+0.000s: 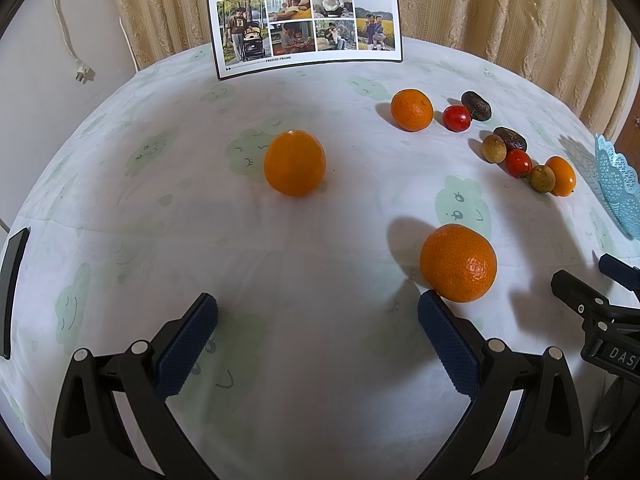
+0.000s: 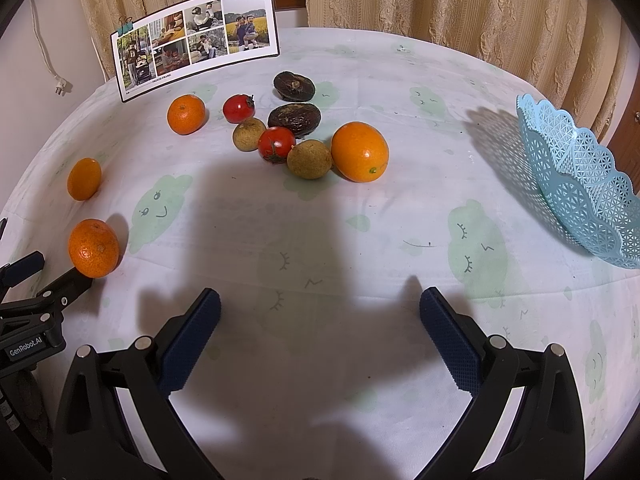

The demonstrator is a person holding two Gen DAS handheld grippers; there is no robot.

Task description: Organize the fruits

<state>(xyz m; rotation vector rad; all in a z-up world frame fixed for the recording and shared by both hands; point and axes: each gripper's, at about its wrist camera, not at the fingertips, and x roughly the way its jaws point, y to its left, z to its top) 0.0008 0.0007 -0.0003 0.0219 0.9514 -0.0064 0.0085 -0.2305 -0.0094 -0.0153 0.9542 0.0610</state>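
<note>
Fruits lie scattered on a white tablecloth (image 1: 320, 240). In the left wrist view my left gripper (image 1: 318, 314) is open and empty; a mandarin (image 1: 458, 263) lies just beyond its right finger, an orange (image 1: 295, 162) sits further ahead, and another mandarin (image 1: 411, 109) lies far right. In the right wrist view my right gripper (image 2: 320, 308) is open and empty above bare cloth. Ahead lie an orange (image 2: 359, 151), two red tomatoes (image 2: 276, 144), two brown longans (image 2: 309, 159) and two dark fruits (image 2: 295, 119). A blue lattice basket (image 2: 588, 184) stands at the right.
A curved photo card (image 1: 308, 28) held by clips stands at the table's far edge, with curtains behind. A dark phone-like object (image 1: 12, 280) lies at the left edge. The left gripper (image 2: 24, 280) shows at the left of the right wrist view.
</note>
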